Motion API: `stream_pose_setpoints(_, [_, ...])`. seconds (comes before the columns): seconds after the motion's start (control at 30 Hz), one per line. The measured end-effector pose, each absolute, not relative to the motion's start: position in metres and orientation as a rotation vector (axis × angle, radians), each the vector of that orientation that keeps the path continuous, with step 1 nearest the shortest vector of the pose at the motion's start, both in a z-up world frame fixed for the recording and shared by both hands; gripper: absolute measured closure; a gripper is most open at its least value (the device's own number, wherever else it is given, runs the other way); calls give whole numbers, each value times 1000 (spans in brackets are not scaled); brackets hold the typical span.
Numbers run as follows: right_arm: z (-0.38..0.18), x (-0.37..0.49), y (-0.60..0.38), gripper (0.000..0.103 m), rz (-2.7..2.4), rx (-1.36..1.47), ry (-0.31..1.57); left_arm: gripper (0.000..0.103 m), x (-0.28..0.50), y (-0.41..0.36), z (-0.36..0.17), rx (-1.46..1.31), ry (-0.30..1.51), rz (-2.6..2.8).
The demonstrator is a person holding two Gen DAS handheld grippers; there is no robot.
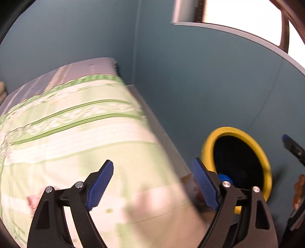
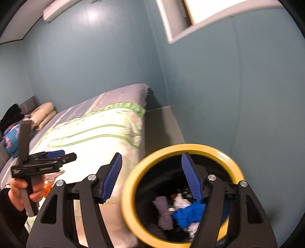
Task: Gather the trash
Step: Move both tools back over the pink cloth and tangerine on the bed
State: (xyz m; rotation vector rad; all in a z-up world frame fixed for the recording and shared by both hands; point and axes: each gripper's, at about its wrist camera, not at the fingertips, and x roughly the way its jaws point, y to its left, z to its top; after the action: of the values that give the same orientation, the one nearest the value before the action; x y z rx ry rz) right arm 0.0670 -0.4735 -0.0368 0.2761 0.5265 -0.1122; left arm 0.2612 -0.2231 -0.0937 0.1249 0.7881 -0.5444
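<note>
A trash bin with a yellow rim (image 2: 131,183) stands beside the bed; it also shows in the left wrist view (image 1: 263,152). Inside it lie a blue glove (image 2: 188,213), white crumpled paper (image 2: 181,200) and a purple wad (image 2: 164,211). My right gripper (image 2: 152,177) is open and empty, above the bin's near rim. My left gripper (image 1: 154,185) is open and empty over the bed's edge, left of the bin; it also shows at the left of the right wrist view (image 2: 55,154). A small pink scrap (image 1: 31,200) lies on the bed by the left gripper's left finger.
The bed (image 2: 99,129) has a green-striped cover, with pillows (image 2: 43,112) and clothes (image 2: 11,137) at its head. Teal walls (image 2: 209,95) close the corner behind the bin. A window (image 1: 238,11) is high on the right.
</note>
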Motion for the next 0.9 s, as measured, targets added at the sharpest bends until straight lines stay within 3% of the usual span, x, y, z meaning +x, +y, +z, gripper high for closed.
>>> stream_pose_setpoints(0.43, [-31,100,-351,40,215,226,610,22,289,-75,-114,108,845,-321])
stream_pose_setpoints(0.9, [-80,150,-216,40,485,122,793,22,309,-16,-165,111,955,-272])
